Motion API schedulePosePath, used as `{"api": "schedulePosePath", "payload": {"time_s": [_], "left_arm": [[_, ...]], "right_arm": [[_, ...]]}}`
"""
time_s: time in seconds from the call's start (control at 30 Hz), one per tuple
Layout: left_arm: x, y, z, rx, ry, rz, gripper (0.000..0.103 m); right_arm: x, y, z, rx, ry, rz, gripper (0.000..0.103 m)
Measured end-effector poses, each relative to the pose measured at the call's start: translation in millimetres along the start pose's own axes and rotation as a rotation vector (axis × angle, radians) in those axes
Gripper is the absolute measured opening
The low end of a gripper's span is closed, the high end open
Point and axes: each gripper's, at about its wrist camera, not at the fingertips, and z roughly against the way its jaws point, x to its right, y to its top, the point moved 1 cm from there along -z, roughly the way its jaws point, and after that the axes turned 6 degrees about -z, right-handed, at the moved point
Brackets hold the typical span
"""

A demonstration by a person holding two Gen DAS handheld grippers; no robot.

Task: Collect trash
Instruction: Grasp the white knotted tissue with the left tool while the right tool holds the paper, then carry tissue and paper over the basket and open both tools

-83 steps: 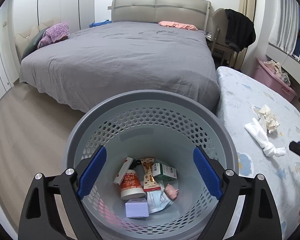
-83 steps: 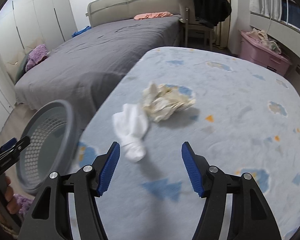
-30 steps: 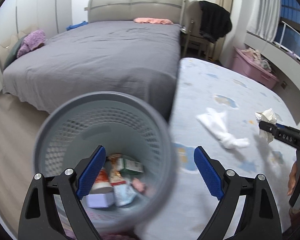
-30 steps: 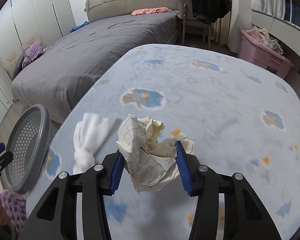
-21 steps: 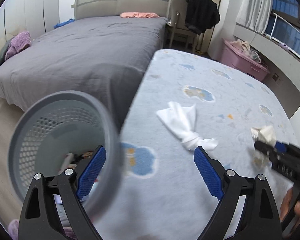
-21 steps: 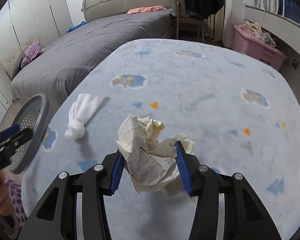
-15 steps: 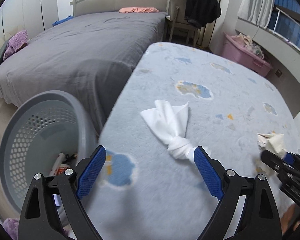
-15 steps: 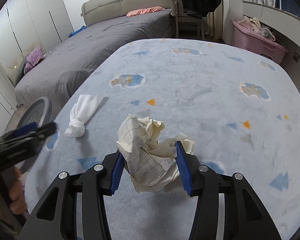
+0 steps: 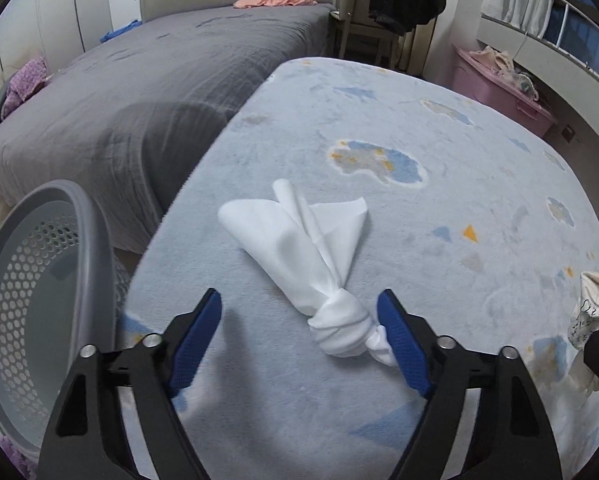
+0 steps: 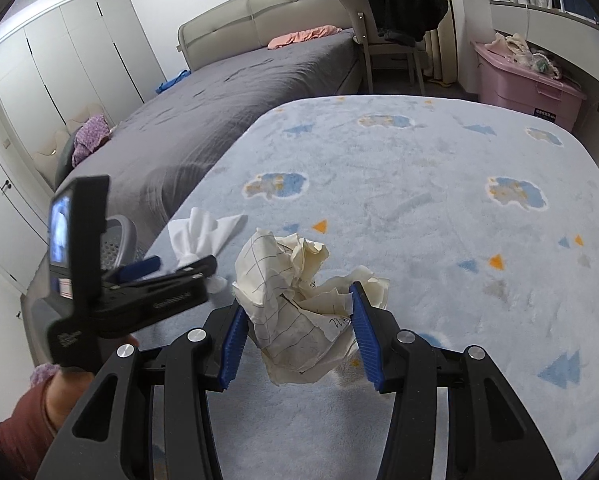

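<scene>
Left claw [image 9: 299,336] closing around knotted tissue [image 9: 307,256].

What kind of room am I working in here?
Almost certainly a bedroom. A large bed with a grey cover and padded headboard fills the back, white wardrobe doors line the wall beside it, and a chair draped with a dark garment stands by the curtained window.

Pretty normal bedroom here. Big bed [image 10: 235,92] with a grey cover and a beige padded headboard [image 10: 259,16], white wardrobe doors [image 10: 71,48] along the left wall. A chair [image 10: 387,40] with a black jacket [image 10: 399,0] draped over it sits by the curtains, and a pink storage bin [image 10: 527,84] is under the window ledge.
</scene>
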Motion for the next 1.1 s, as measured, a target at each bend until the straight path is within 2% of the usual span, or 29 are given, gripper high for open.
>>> {"api": "schedulePosePath", "payload": {"time_s": [0.07, 0.2, 0.5, 0.83, 1.1], "left_arm": [[3, 0, -2, -0.005, -0.027, -0.004, 0.061], [11, -1, 1, 0.006, -0.097, -0.018, 0.031], [13, -12, 24, 0.037, -0.068, -0.056, 0.029], [-7, -25, 80, 0.126, -0.013, -0.089, 0.029], [-40, -38, 123, 0.205, 0.008, -0.078, 0.029]], "right_arm": [[0, 1, 3, 0.007, 0.002, -0.003, 0.047], [1, 1, 5, 0.012, 0.004, -0.007, 0.047], [1, -1, 8, 0.020, -0.017, 0.013, 0.047], [-5, -8, 13, 0.039, -0.027, 0.018, 0.047], [-39, -18, 11, 0.041, 0.003, 0.022, 0.047]]}}
